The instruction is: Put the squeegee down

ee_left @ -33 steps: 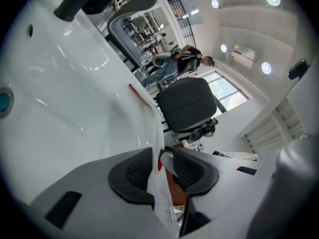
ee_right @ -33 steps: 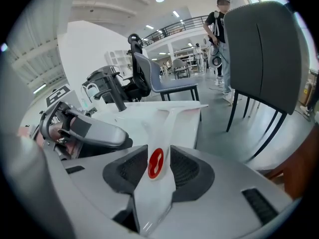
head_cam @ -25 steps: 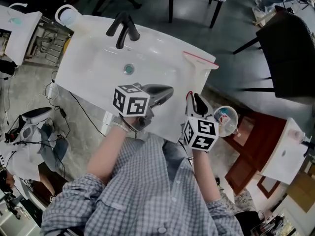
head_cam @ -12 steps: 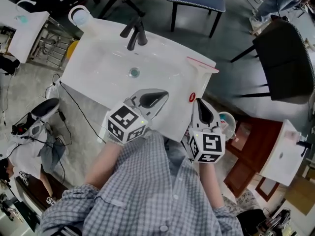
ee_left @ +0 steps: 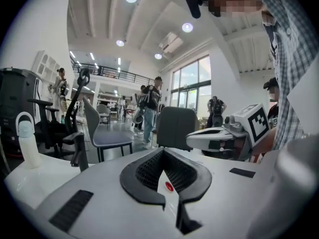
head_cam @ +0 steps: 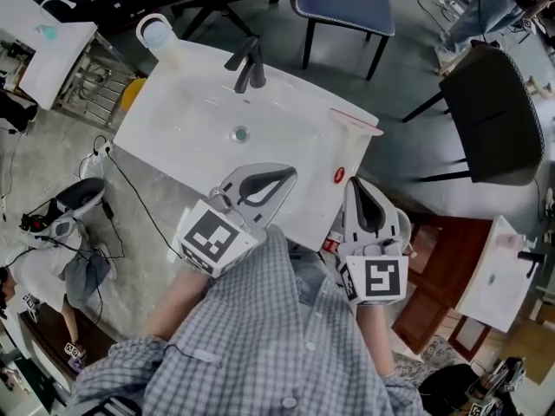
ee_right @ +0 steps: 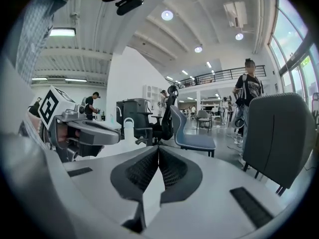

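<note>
I look down on a grey floor with a blue chair and a black chair. Round ceiling lights and tall windows brighten the hall.

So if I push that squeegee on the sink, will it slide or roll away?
It would probably slide, since the squeegee lies flat on the glossy white sink. Rolling seems unlikely: its head is a wide, straight bar. The thin red edge looks like rubber, so that part may bend.
</note>
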`<state>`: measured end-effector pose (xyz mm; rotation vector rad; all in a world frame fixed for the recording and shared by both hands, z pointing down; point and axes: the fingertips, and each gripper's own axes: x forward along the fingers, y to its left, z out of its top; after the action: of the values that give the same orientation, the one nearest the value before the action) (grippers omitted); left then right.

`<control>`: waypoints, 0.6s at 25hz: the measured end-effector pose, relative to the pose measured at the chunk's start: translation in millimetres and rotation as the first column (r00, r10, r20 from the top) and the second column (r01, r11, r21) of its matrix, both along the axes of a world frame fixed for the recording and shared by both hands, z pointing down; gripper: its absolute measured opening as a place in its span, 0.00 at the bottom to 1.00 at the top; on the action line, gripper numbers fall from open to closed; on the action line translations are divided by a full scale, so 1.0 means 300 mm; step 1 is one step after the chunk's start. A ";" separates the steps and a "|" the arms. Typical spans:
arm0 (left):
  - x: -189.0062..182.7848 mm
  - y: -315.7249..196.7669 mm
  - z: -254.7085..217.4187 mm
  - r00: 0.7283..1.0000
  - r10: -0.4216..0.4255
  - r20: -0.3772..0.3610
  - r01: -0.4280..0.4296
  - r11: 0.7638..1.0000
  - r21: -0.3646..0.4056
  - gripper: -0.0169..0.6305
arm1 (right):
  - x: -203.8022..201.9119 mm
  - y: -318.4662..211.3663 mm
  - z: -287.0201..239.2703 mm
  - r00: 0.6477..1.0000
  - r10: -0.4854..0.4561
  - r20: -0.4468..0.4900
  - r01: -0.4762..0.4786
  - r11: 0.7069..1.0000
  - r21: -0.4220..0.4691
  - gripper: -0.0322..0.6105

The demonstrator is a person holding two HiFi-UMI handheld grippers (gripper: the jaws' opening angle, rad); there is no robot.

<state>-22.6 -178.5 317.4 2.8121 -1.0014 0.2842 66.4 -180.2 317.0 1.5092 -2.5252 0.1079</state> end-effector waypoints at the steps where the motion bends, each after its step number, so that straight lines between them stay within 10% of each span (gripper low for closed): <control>1: 0.002 0.006 -0.029 1.000 -0.005 -0.027 0.005 1.000 0.008 0.04 | 0.004 0.004 -0.022 1.000 0.003 0.001 -0.003 1.000 0.018 0.07; 15: 0.034 0.012 -0.109 1.000 -0.024 0.014 0.021 0.991 0.135 0.04 | 0.076 0.019 -0.111 0.999 0.053 0.013 -0.054 0.994 0.091 0.06</control>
<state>-12.5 -174.8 284.7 2.9207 -1.0943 0.2441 89.0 -174.5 283.7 1.6148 -2.5308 0.0081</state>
